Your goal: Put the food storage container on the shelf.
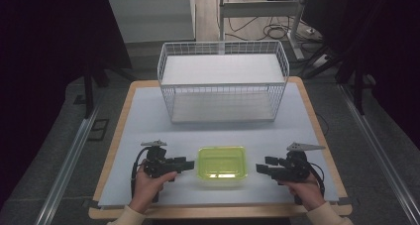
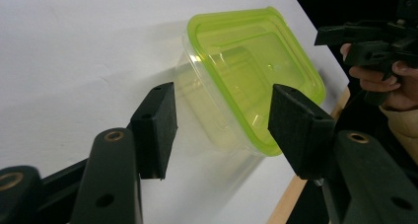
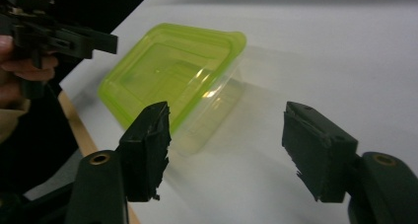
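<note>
A clear plastic box with a lime-green lid [image 1: 222, 163] sits on the white table top near the front edge, lid on. My left gripper [image 1: 189, 164] lies level just left of it, jaws open and pointing at its left side. In the left gripper view the box [image 2: 251, 71] lies ahead of the open jaws, apart from both pads [image 2: 156, 125]. My right gripper [image 1: 261, 169] faces the box from the right, also open. In the right gripper view the box [image 3: 170, 76] lies ahead and to the left, apart from the pads [image 3: 148, 147].
A white wire basket [image 1: 223, 81] with a shelf stands at the back middle of the table [image 1: 148, 116]. The wooden table edge [image 1: 218, 212] runs along the front. The other hand's gripper shows far off in each gripper view [image 2: 374, 41] [image 3: 59, 36].
</note>
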The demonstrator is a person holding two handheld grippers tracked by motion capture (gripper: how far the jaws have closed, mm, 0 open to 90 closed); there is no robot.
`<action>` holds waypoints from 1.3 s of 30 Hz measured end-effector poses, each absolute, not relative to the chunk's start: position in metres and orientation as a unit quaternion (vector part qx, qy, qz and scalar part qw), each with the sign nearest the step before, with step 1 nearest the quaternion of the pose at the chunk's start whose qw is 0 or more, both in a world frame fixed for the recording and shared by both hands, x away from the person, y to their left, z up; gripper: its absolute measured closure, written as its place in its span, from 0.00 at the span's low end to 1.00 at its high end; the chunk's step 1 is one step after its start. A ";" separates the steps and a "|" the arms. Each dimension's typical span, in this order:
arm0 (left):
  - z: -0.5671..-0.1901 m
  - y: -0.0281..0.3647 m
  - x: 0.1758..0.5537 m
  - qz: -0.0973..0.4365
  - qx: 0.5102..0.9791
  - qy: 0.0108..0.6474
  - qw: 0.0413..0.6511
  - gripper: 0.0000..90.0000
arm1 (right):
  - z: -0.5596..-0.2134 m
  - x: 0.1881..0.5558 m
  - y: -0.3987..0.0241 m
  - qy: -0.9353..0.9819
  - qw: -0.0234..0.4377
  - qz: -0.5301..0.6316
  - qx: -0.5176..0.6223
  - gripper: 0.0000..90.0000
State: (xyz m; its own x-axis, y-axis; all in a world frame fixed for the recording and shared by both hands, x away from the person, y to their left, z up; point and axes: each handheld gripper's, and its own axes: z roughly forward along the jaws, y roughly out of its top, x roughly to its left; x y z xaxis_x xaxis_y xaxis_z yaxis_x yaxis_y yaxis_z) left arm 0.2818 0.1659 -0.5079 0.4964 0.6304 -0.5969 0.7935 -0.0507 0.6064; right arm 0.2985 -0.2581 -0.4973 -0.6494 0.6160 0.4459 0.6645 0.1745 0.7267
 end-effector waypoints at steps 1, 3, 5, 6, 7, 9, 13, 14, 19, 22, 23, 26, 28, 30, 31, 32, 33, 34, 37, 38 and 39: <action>-0.509 0.164 0.283 -0.090 0.719 0.495 0.479 0.50 | -0.499 0.300 -0.255 -0.763 0.038 -0.488 -0.421 0.40; -0.510 0.163 0.284 -0.096 0.718 0.495 0.480 0.50 | -0.500 0.301 -0.253 -0.762 0.044 -0.488 -0.423 0.41; -0.512 0.163 0.286 -0.100 0.717 0.494 0.481 0.51 | -0.501 0.302 -0.251 -0.760 0.050 -0.488 -0.425 0.42; -0.512 0.163 0.287 -0.105 0.715 0.496 0.482 0.51 | -0.501 0.303 -0.250 -0.758 0.053 -0.489 -0.428 0.42; -0.512 0.163 0.287 -0.105 0.715 0.496 0.482 0.51 | -0.502 0.304 -0.249 -0.756 0.059 -0.489 -0.432 0.43; -0.513 0.162 0.288 -0.114 0.710 0.498 0.485 0.52 | -0.502 0.305 -0.248 -0.754 0.064 -0.488 -0.436 0.44; -0.515 0.158 0.291 -0.124 0.709 0.498 0.485 0.54 | -0.505 0.310 -0.240 -0.750 0.076 -0.483 -0.445 0.47; -0.515 0.157 0.292 -0.125 0.709 0.499 0.483 0.54 | -0.506 0.311 -0.239 -0.750 0.078 -0.482 -0.446 0.48; -0.517 0.153 0.295 -0.133 0.708 0.500 0.481 0.55 | -0.510 0.316 -0.231 -0.749 0.091 -0.475 -0.453 0.52; -0.518 0.150 0.297 -0.136 0.707 0.500 0.480 0.56 | -0.512 0.319 -0.229 -0.745 0.101 -0.476 -0.457 0.56; -0.519 0.148 0.298 -0.139 0.705 0.502 0.481 0.56 | -0.512 0.320 -0.229 -0.742 0.105 -0.477 -0.459 0.56; -0.520 0.147 0.299 -0.140 0.705 0.504 0.479 0.58 | -0.514 0.324 -0.227 -0.735 0.121 -0.482 -0.461 0.61; -0.522 0.148 0.300 -0.143 0.703 0.506 0.478 0.60 | -0.514 0.324 -0.226 -0.734 0.129 -0.481 -0.462 0.62; -0.524 0.148 0.301 -0.152 0.699 0.508 0.480 0.61 | -0.516 0.326 -0.223 -0.733 0.137 -0.480 -0.462 0.65; -0.526 0.147 0.302 -0.154 0.698 0.511 0.478 0.62 | -0.516 0.326 -0.222 -0.734 0.139 -0.477 -0.462 0.66; -0.526 0.147 0.302 -0.154 0.698 0.511 0.478 0.63 | -0.516 0.326 -0.222 -0.734 0.139 -0.477 -0.462 0.66; -0.528 0.147 0.303 -0.157 0.699 0.511 0.474 0.63 | -0.516 0.326 -0.222 -0.733 0.142 -0.477 -0.463 0.66; -0.529 0.146 0.303 -0.160 0.697 0.513 0.474 0.68 | -0.517 0.326 -0.220 -0.736 0.140 -0.474 -0.462 0.70; -0.531 0.144 0.303 -0.164 0.697 0.512 0.474 0.73 | -0.518 0.326 -0.219 -0.739 0.142 -0.471 -0.461 0.75; -0.531 0.143 0.302 -0.161 0.699 0.513 0.471 0.78 | -0.519 0.326 -0.218 -0.737 0.148 -0.471 -0.461 0.77; -0.531 0.143 0.302 -0.161 0.699 0.513 0.471 0.79 | -0.519 0.326 -0.218 -0.737 0.148 -0.471 -0.461 0.77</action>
